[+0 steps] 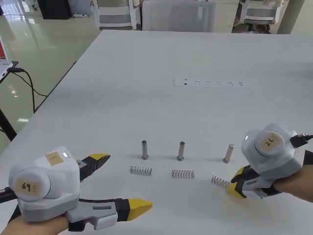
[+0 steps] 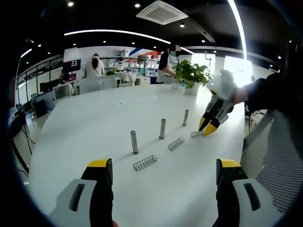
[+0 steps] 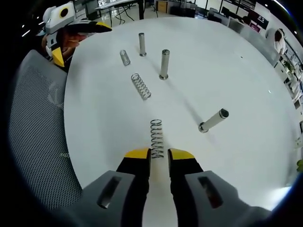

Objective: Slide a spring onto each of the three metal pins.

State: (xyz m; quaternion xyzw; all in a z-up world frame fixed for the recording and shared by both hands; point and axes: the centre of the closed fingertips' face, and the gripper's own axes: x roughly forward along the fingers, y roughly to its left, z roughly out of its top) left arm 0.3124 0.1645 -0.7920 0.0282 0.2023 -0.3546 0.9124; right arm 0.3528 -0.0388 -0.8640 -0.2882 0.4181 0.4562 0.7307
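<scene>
Metal pins (image 1: 181, 151) upright, a spring (image 1: 183, 174) lying before each. Left gripper (image 2: 164, 164) spread wide; right gripper (image 3: 159, 153) barely parted, straddling rightmost spring (image 3: 156, 137) end.

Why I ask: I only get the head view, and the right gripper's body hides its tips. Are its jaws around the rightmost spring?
Observer: Yes. The right gripper view shows the near end of the spring lying between the tips of the right gripper.
Operator: Is it pinched?
Observer: No. The jaws stand slightly apart, and a gap shows between the spring and one tip.
Operator: Is anything just off the table's near edge?
Observer: A grey mesh chair shows right beside that edge.
</scene>
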